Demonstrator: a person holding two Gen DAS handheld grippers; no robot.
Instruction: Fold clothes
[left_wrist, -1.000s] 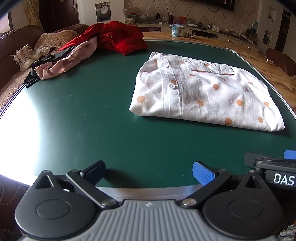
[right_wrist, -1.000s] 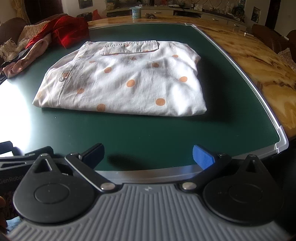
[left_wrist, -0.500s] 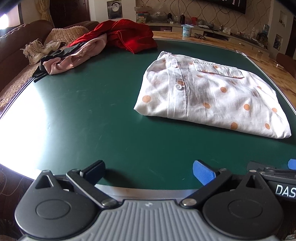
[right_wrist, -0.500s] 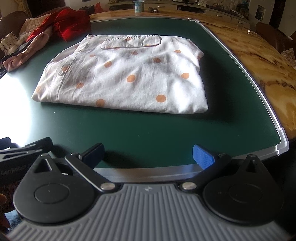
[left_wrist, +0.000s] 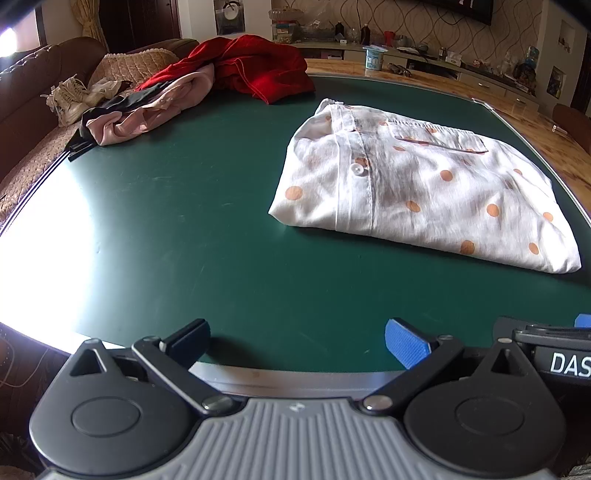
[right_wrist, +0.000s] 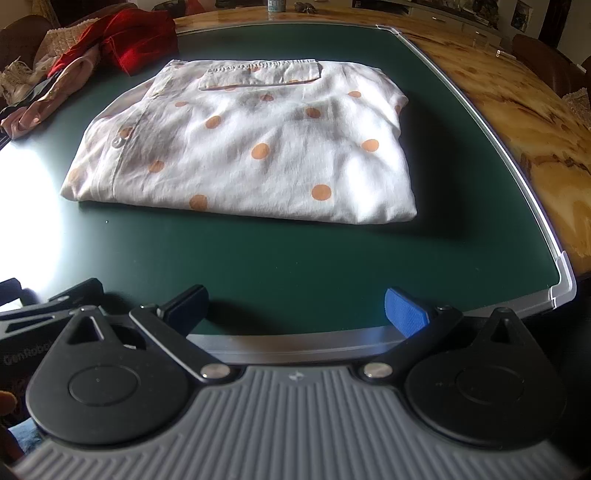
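Mostly the smooth green table (left_wrist: 177, 229) with its thin metal rim filled both views. At frame centre lay the folded shirt (right_wrist: 258, 147), white crinkled cloth with orange dots, pocket uppermost. A rumpled heap of red and pink clothes (left_wrist: 207, 85) sat upper left, partly cut off in the right view. Low in frame, the left gripper (left_wrist: 295, 339) and right gripper (right_wrist: 295, 306) stood apart, holding nothing, clear of the shirt.

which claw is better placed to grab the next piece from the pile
Left, probably. The unfolded pile lies on the left side of the table, nearer the left claw. The right claw faces the folded dotted shirt. Both are open and empty.
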